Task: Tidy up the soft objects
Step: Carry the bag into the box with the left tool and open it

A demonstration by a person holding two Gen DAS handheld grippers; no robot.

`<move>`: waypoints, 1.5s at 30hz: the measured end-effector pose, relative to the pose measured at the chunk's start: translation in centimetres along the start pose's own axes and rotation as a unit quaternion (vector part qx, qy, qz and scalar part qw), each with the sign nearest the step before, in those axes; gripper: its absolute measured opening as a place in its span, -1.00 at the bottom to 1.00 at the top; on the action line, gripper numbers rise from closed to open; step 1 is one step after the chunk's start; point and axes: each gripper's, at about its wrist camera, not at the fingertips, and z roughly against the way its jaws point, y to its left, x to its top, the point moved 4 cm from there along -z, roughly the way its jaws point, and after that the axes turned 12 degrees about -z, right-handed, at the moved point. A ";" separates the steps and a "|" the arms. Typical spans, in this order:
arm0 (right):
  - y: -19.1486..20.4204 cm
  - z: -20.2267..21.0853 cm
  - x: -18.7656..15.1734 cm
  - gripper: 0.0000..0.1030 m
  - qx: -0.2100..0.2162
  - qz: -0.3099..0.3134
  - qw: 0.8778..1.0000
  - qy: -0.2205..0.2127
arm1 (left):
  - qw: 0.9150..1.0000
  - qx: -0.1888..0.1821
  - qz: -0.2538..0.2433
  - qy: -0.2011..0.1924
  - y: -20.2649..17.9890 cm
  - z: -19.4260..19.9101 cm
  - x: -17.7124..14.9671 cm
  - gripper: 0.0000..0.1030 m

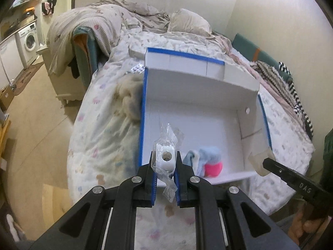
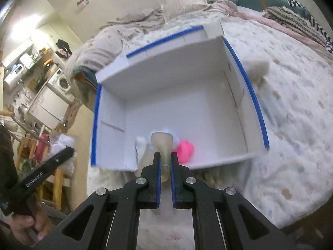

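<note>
Bed (image 1: 97,125) with a pale, pastel-printed quilt (image 2: 291,125), rumpled beige bedding heaped at the far end. On the quilt, a white open box (image 1: 197,95) with blue-edged walls, far flap up. Against the box's left outer wall, a beige fluffy piece (image 1: 129,95). Inside the box at the near wall, a pale blue plush bundle (image 1: 208,154), a bright pink soft ball (image 1: 213,166) touching it.

Above the near rim, left gripper (image 1: 164,162) clenched on a white soft block in a crinkled clear wrapper (image 1: 165,158), plastic sticking out above and below the blue pads. Just beside it, right gripper (image 2: 165,160) clamped on a translucent yellowish soft piece (image 2: 162,143), wider top poking out past the fingertips. Both pieces held off the quilt, outside the box.
</note>
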 end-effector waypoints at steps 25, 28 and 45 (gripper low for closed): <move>-1.3 -8.5 5.0 -0.81 -0.031 -0.028 0.998 0.047 | 0.996 0.013 -0.056 0.074 -2.8 -12.8 1.3 -0.76; -1.6 -9.4 4.9 -0.81 -0.043 -0.028 0.997 0.057 | 0.995 0.003 -0.052 0.088 -2.9 -13.3 0.8 -0.76; -1.9 -11.4 3.6 -0.55 -0.062 -0.017 0.994 0.093 | 0.994 0.008 -0.052 0.091 -3.2 -13.5 0.2 -0.49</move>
